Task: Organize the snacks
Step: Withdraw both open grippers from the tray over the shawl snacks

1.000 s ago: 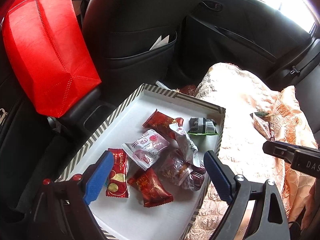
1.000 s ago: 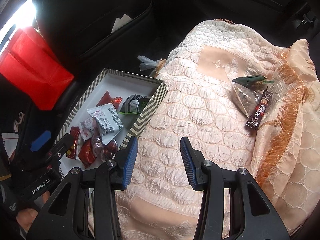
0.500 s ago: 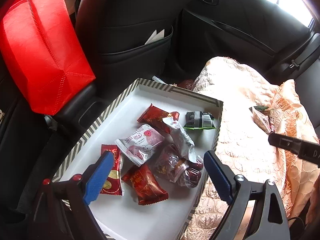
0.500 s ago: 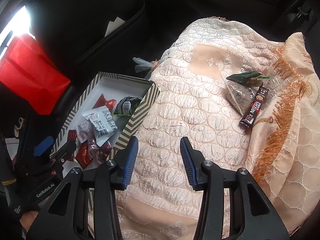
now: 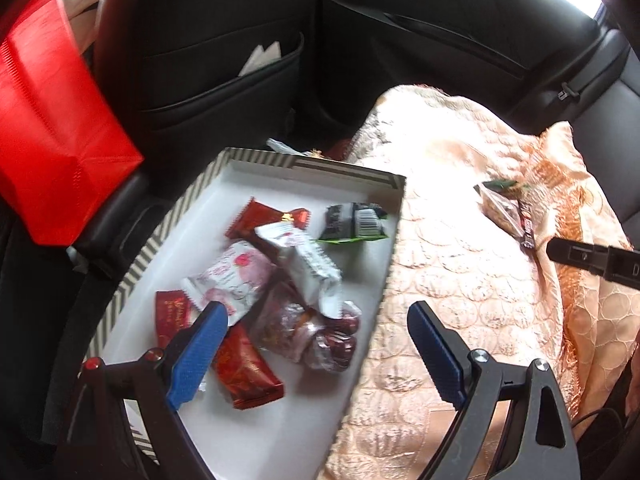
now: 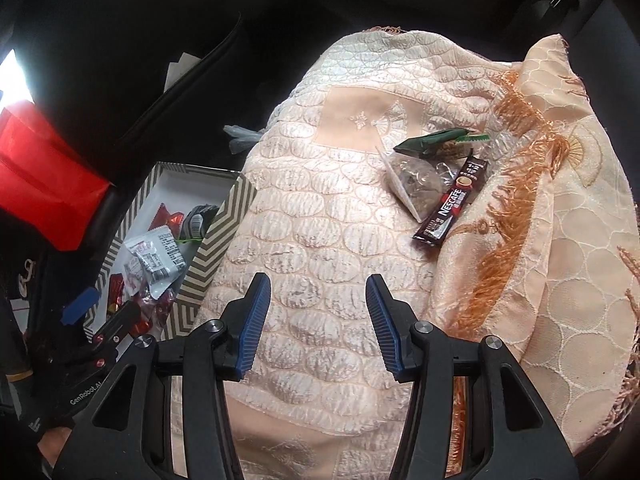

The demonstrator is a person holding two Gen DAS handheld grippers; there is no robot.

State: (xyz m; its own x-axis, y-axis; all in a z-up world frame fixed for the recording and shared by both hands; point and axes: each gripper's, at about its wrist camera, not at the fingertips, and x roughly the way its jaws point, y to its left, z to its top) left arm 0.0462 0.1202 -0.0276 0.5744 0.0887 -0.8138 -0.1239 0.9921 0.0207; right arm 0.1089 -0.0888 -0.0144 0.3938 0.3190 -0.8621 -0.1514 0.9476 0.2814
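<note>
A striped-rim white tray lies on the car's back seat and holds several wrapped snacks: red packets, a pink-white packet, a white packet, a dark green-edged packet. My left gripper hangs open over the tray's near right edge, nothing between its blue pads. On the peach quilted cover lie a clear bag with a green top and a brown Nescafe stick. My right gripper hovers short of them, its jaws opening, empty.
A red fabric bag hangs at the left by the front seat back, whose pocket holds white paper. The peach fringed cover drapes the seat. The dark door panel closes the far side. A crumpled clear bag lies on the floor.
Both grippers have drifted across the seat, so the tray and the loose packets sit lower and nearer in view. The right gripper's jaws have spread wider. The snacks lie as before.
</note>
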